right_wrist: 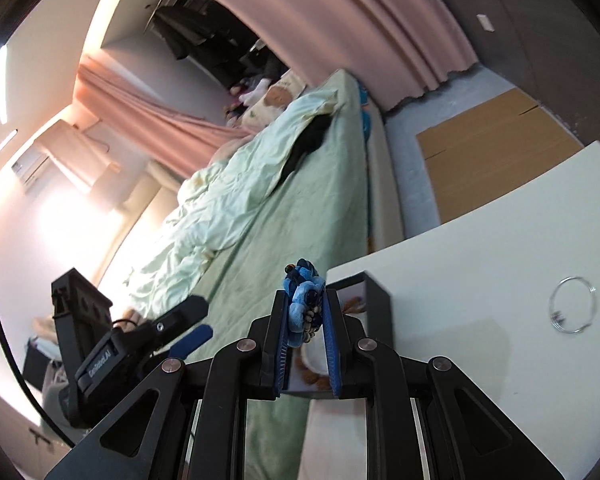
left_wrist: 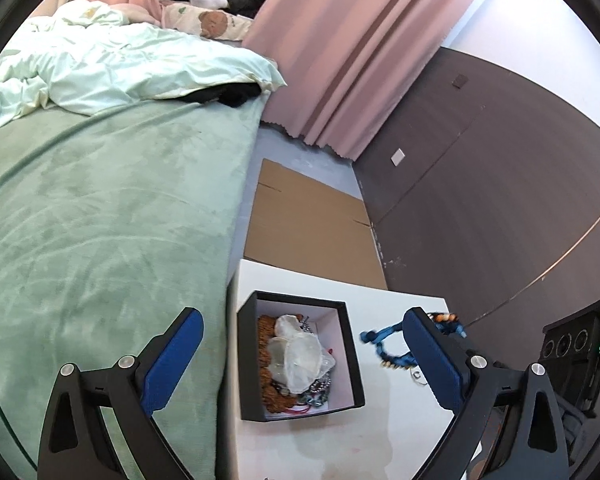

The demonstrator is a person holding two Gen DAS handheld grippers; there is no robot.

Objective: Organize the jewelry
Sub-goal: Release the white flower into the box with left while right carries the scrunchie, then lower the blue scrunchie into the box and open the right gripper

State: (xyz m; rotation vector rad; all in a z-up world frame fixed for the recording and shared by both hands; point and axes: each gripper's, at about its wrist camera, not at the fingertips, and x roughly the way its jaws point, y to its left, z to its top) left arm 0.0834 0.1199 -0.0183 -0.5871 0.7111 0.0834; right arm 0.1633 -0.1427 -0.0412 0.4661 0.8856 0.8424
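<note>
The right tongs [right_wrist: 305, 316] are clenched on a blue braided bracelet [right_wrist: 303, 300], with the black box [left_wrist: 300, 360] just ahead of their tips. The left tongs [left_wrist: 300, 344] stand released, straddling that box on the bench [left_wrist: 400, 412]. The bracelet bunches loosely between the pads, so a loop could snag the box rim and spill beside the thin wire ring [right_wrist: 573, 305]

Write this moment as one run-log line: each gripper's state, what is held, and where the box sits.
left gripper: open, empty | right gripper: shut on blue bracelet | black box: on white table, holding jewelry | wire ring: loose on table
</note>
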